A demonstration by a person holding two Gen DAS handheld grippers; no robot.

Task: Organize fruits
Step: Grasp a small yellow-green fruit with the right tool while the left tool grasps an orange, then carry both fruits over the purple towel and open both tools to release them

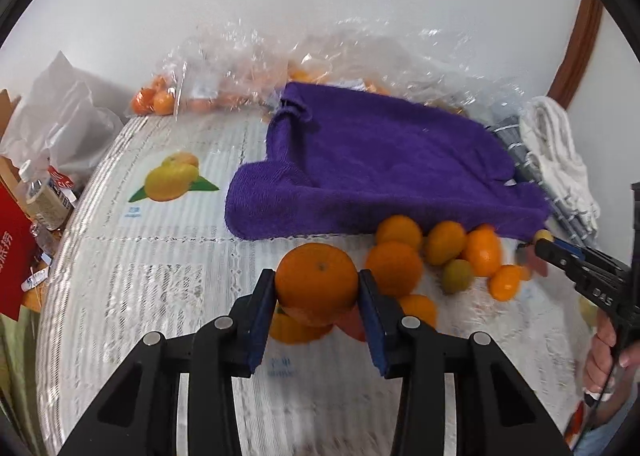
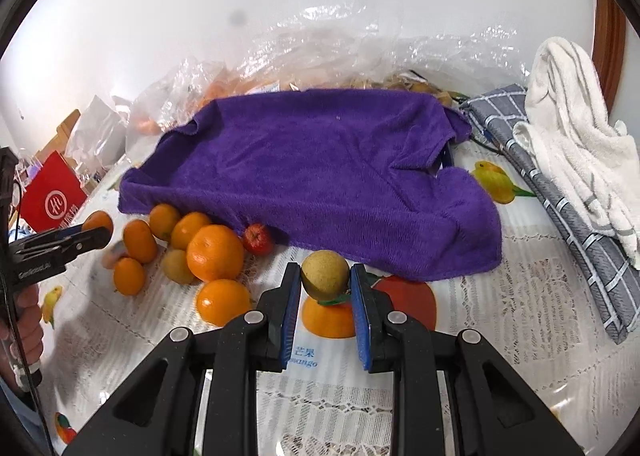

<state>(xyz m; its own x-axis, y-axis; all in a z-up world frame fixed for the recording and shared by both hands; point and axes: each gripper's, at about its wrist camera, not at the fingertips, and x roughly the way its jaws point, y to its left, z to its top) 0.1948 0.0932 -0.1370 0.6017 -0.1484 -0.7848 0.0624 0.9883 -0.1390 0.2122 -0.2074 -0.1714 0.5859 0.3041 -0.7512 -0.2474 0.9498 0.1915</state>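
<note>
My left gripper is shut on a large orange and holds it above the table. It shows at the left of the right wrist view. My right gripper is shut on a small brown-green round fruit; it shows at the right of the left wrist view. A pile of oranges, small oblong orange fruits, a brown-green fruit and a small red fruit lies on the tablecloth in front of a purple towel.
Clear plastic bags with oranges lie behind the towel. A grey checked cloth and a white towel lie at the right. A bottle, a red box and white bags stand off the table's left edge.
</note>
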